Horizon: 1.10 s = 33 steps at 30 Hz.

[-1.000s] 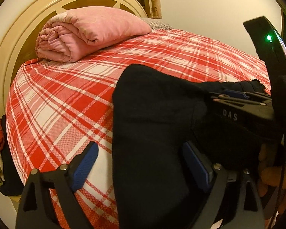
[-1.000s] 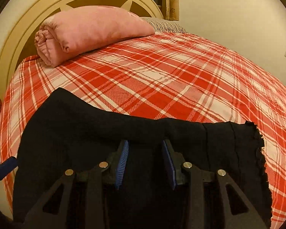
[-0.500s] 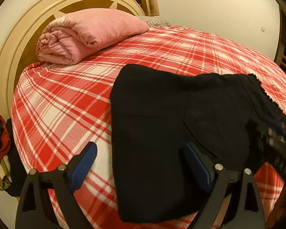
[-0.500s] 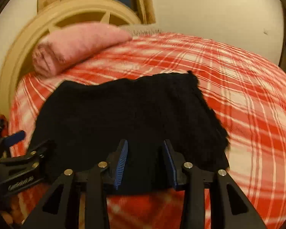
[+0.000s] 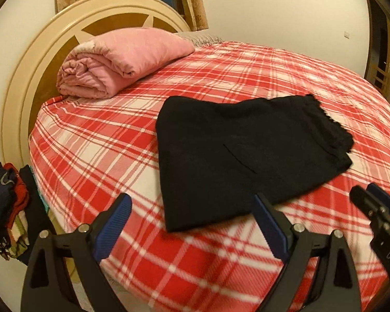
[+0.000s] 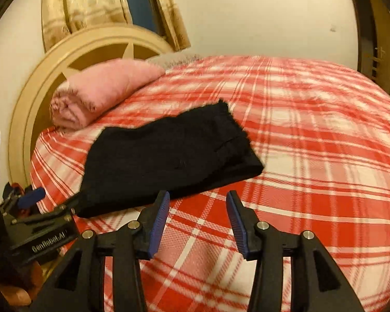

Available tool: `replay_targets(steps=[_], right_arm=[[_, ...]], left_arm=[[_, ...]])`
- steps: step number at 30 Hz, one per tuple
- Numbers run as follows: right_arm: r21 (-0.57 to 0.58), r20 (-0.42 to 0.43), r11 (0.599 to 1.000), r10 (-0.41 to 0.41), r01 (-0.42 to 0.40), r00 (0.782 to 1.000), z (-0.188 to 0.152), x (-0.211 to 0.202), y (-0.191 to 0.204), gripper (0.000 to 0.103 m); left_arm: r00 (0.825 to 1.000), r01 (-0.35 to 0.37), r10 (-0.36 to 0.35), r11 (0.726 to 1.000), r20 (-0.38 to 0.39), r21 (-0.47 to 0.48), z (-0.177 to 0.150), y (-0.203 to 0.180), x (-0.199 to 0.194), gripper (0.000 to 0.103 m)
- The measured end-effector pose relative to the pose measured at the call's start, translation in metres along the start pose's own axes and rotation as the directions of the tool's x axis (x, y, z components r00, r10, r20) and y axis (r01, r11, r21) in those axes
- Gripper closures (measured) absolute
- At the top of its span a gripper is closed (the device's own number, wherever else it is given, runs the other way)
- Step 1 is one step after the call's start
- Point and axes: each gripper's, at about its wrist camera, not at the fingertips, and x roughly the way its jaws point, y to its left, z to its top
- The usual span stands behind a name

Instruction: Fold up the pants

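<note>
The black pants (image 5: pixel 247 150) lie folded into a compact rectangle on the red plaid bed (image 5: pixel 91 140). They also show in the right wrist view (image 6: pixel 169 156). My left gripper (image 5: pixel 192 208) is open wide and empty, hovering just off the near edge of the pants. My right gripper (image 6: pixel 197 202) is open and empty, a little back from the near edge of the pants. The right gripper's tip shows in the left wrist view (image 5: pixel 374 202), and the left gripper's body shows in the right wrist view (image 6: pixel 39 223).
A rolled pink quilt (image 5: pixel 122 59) lies at the head of the bed by the round cream headboard (image 5: pixel 28 83). Clothes (image 5: pixel 7 208) hang beside the bed at the left. A wall and door frame (image 5: pixel 382 59) stand behind the bed.
Both grippers have pulled back and up from the pants. The right gripper, which sat on the cloth, is off it now and its jaws stand wider. The pants lie still, folded.
</note>
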Motion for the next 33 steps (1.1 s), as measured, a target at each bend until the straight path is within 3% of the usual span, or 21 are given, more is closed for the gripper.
replay_targets(steps=[2, 3, 10, 15, 25, 33], right_arm=[[-0.005, 0.067, 1.000, -0.027, 0.028, 0.997, 0.004, -0.026, 0.001, 0.035], [-0.005, 0.103, 0.999, -0.040, 0.041, 0.994, 0.005, -0.038, 0.002, 0.032], [-0.005, 0.285, 0.997, -0.067, 0.072, 0.956, 0.010, -0.102, 0.012, 0.031], [-0.032, 0.364, 0.994, -0.085, 0.104, 0.927, 0.009, -0.131, 0.023, 0.028], [-0.057, 0.427, 0.988, -0.104, 0.142, 0.898, 0.007, -0.147, 0.033, 0.027], [-0.043, 0.410, 0.990, -0.106, 0.135, 0.906, 0.005, -0.144, 0.028, 0.027]], left_arm=[[1.000, 0.005, -0.005, 1.000, 0.023, 0.012, -0.003, 0.001, -0.014, 0.002], [0.999, 0.013, -0.014, 1.000, 0.041, 0.012, -0.004, 0.002, -0.024, 0.001], [0.991, 0.018, -0.020, 1.000, 0.133, 0.018, -0.007, 0.007, -0.069, 0.000], [0.979, 0.002, -0.009, 0.999, 0.205, 0.032, -0.008, 0.010, -0.093, 0.000], [0.962, -0.005, -0.004, 0.999, 0.273, 0.031, -0.008, 0.010, -0.112, 0.000], [0.965, -0.004, -0.004, 1.000, 0.261, 0.028, -0.010, 0.004, -0.113, 0.000]])
